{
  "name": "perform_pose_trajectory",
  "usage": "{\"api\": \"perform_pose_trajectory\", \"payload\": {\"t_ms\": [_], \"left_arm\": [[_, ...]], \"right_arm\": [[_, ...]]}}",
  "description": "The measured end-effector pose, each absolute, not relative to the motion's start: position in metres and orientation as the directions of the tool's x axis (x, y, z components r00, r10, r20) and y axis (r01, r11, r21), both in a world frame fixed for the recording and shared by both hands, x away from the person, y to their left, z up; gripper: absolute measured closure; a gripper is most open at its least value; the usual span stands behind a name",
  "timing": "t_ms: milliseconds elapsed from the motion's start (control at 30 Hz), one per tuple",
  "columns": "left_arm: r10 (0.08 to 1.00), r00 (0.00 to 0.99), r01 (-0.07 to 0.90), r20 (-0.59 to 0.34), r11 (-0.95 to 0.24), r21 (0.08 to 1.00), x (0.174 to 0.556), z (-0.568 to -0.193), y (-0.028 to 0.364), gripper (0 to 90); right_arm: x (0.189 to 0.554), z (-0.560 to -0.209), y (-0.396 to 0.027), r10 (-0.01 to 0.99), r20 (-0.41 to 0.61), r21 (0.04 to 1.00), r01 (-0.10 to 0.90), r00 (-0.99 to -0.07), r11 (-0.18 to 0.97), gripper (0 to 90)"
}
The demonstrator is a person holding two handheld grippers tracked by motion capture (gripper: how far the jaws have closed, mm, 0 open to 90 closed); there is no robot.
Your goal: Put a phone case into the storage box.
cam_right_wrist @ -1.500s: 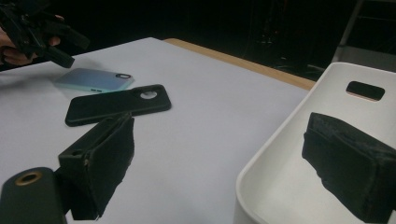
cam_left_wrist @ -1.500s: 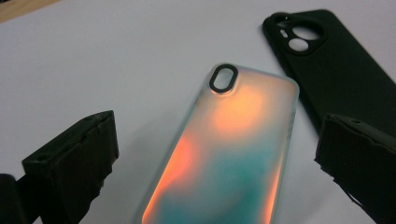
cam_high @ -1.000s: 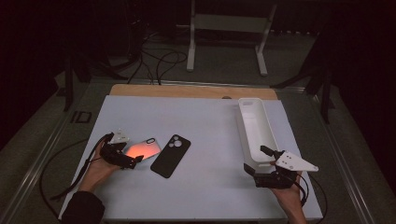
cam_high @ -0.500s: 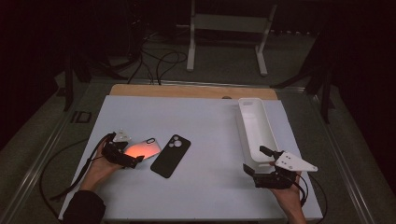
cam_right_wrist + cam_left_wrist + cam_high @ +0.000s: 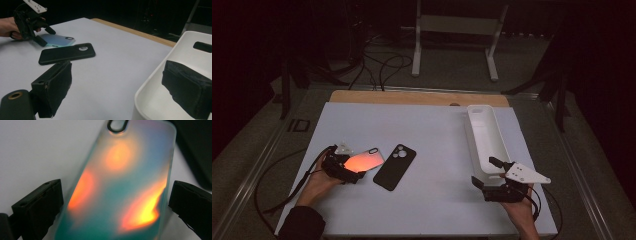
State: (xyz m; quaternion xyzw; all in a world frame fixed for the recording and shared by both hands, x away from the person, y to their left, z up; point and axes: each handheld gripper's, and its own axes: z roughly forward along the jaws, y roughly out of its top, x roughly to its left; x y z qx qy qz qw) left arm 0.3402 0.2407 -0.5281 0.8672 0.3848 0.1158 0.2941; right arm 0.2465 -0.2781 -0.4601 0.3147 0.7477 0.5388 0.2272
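An iridescent orange-teal phone case [image 5: 366, 161] lies flat on the white table top [image 5: 437, 150], left of centre. My left gripper [image 5: 349, 167] stands open with one jaw on each side of the case's near end [image 5: 117, 195]; a thin gap shows at the left jaw. A black phone case [image 5: 395, 166] lies just right of it, back up, also seen as [image 5: 66, 53]. My right gripper [image 5: 486, 172] is open at the near end of the long white tray [image 5: 477, 135], one jaw over the tray's inside [image 5: 155, 100], the other over the table.
The tray runs along the table's right side with a cut-out at its far end. A wooden strip [image 5: 412, 97] edges the table's far side. Cables and a metal stand [image 5: 452, 30] sit on the dark floor beyond. Open table lies between the black case and the tray.
My left hand and gripper have crept slightly nearer the front edge, still at the iridescent case. The right gripper has barely shifted.
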Motion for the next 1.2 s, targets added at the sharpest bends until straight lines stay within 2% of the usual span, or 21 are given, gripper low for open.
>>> {"api": "perform_pose_trajectory", "payload": {"t_ms": [100, 267, 500, 667, 1200], "left_arm": [[0.74, 0.671, 0.616, -0.047, -0.522, 0.59, 0.34, -0.527, 0.241, 0.0], [0.746, 0.665, 0.622, -0.029, -0.532, 0.575, 0.336, -0.524, 0.239, 7.4], [0.754, 0.656, 0.65, -0.035, -0.54, 0.535, 0.337, -0.518, 0.236, 10.2], [0.761, 0.647, 0.651, -0.051, -0.516, 0.556, 0.335, -0.518, 0.24, 16.3], [0.804, 0.591, 0.638, -0.062, -0.419, 0.646, 0.324, -0.505, 0.245, 17.2]], "right_arm": [[0.247, -0.46, -0.278, 0.717, 0.0, 0.949, 0.226, -0.697, 0.22, 9.2], [0.247, -0.461, -0.278, 0.714, 0.002, 0.948, 0.228, -0.7, 0.221, 9.2], [0.247, -0.461, -0.277, 0.715, 0.002, 0.947, 0.23, -0.7, 0.223, 9.2], [0.247, -0.461, -0.277, 0.714, 0.003, 0.947, 0.231, -0.7, 0.222, 9.2], [0.248, -0.46, -0.278, 0.717, 0.015, 0.948, 0.238, -0.697, 0.211, 9.2]]}}
